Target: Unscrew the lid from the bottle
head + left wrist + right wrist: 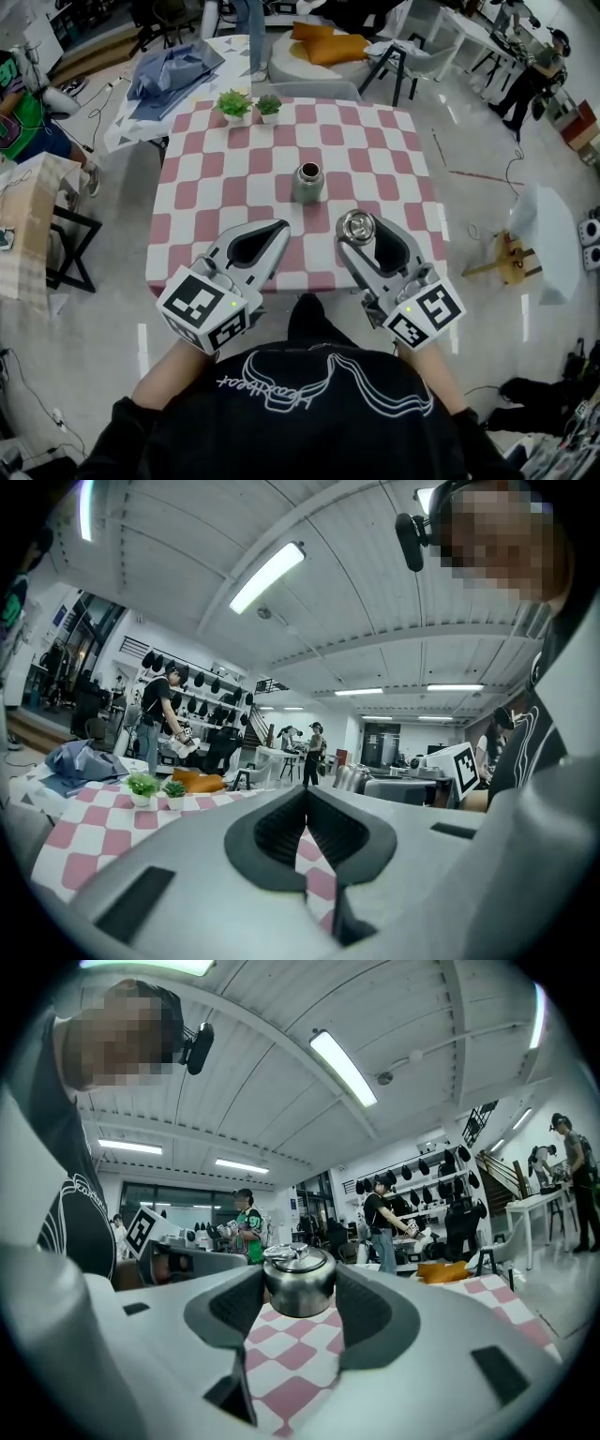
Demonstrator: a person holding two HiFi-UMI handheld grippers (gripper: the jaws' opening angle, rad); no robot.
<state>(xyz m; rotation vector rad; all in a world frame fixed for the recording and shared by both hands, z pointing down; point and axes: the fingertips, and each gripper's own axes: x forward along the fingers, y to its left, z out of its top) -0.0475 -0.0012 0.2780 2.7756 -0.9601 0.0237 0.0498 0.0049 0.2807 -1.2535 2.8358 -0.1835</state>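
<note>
Over at the far left of the head view, a rumpled blue cloth [173, 70] lies on a neighbouring table, and just right of it two small potted plants [250, 105] stand side by side at the back edge of the pink-and-white checkered surface [197, 202]. Lower left now: the left gripper [279, 228] hangs over the near edge, and its own view settles it, the fingers [272, 832] are clenched tip to tip with nothing between them, only checkered cloth showing through the hollow behind the tips. Centre of the surface, there's the metal bottle [307, 183], upright, mouth open, standing alone and well clear of both grippers. Moving right, the right gripper [359, 225] sits at the near edge too, and it has the prize: the shiny steel lid [356, 226] is off the bottle, lower right of it. The right gripper view shows the lid [298, 1283] squarely between the ribbed fingers [234, 1307], grasped on both sides and held above the checkered cloth.
</note>
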